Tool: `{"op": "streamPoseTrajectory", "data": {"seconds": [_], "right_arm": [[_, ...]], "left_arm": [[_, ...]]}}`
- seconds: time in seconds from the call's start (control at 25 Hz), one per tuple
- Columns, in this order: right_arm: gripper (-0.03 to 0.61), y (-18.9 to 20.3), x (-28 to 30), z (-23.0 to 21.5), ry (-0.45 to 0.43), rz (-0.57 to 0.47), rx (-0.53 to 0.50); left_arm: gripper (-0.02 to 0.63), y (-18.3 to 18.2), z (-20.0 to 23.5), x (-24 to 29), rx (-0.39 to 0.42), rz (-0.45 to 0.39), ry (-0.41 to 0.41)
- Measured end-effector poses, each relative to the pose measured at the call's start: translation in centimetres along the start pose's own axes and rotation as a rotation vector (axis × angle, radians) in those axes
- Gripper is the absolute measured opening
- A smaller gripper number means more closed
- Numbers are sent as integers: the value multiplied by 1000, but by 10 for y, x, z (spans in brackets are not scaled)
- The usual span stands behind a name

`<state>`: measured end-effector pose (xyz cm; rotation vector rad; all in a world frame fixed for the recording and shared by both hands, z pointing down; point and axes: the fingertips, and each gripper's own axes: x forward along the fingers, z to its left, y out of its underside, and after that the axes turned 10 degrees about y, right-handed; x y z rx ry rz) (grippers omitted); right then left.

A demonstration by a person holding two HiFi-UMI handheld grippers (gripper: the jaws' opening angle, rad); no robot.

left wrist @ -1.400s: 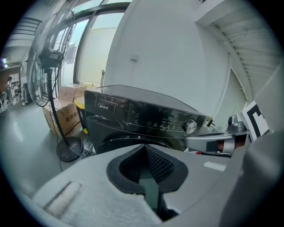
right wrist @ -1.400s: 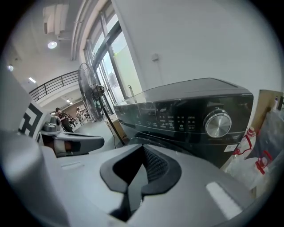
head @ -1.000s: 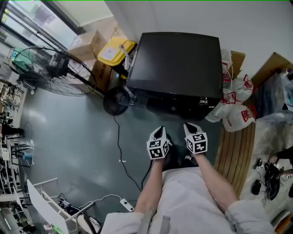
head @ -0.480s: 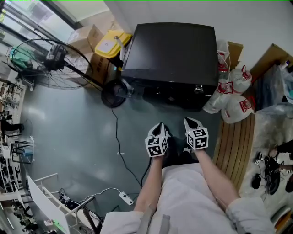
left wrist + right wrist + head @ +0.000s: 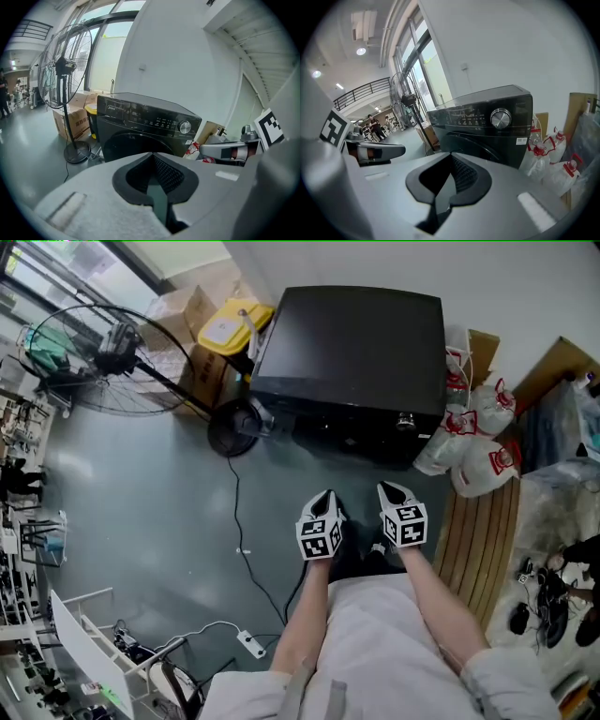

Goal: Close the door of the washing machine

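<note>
Both our left gripper and right gripper have jaws together, empty, well apart from the washing machine at the floor's far edge. Its door looks flush, so we judge nothing left.

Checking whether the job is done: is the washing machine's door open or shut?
Shut. In the left gripper view the round door sits flush in the washing machine front; the head view shows nothing swung out.

Black front-load washing machine upright vs white wall, silver knob top-right, round door flush w/ front.
</note>
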<state>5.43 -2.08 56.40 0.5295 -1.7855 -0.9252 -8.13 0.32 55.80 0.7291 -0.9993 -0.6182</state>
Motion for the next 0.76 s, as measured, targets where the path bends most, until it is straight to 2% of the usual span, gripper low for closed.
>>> {"op": "streamPoseTrajectory", "data": {"seconds": [0.44, 0.76], "right_arm": [[2, -10, 4, 11, -38, -13, -12], [2, -7, -1, 1, -25, 13, -12]], "left_arm": [[6, -4, 10, -13, -4, -10, -40], [6, -6, 5, -12, -22, 6, -28]]}}
